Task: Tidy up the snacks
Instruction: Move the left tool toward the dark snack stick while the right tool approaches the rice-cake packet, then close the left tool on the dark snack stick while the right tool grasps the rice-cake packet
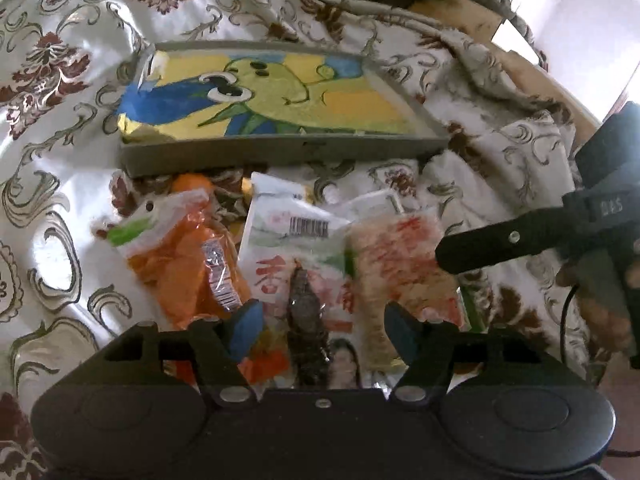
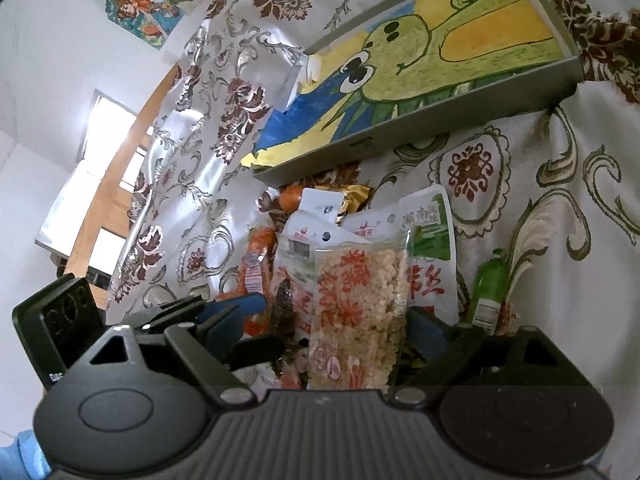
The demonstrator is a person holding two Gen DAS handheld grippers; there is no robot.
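Observation:
A pile of snack packets lies on the patterned cloth in front of a grey tray (image 1: 280,152) lined with a cartoon drawing. My left gripper (image 1: 324,330) is open, its blue pads either side of a clear packet holding a dark dried snack (image 1: 306,320). An orange packet (image 1: 188,256) lies to its left, a rice-crisp packet (image 1: 400,276) to its right. My right gripper (image 2: 332,316) is open around the rice-crisp packet (image 2: 360,296); in the left wrist view one of its fingers (image 1: 488,250) reaches in from the right. The tray also shows in the right wrist view (image 2: 420,132).
A green bottle-shaped packet (image 2: 488,288) lies right of the pile. A small orange fruit (image 1: 192,184) and a gold wrapper (image 2: 354,196) sit by the tray's front wall. The cloth (image 1: 68,200) bunches in folds at the right; the table's wooden edge (image 2: 104,200) shows at left.

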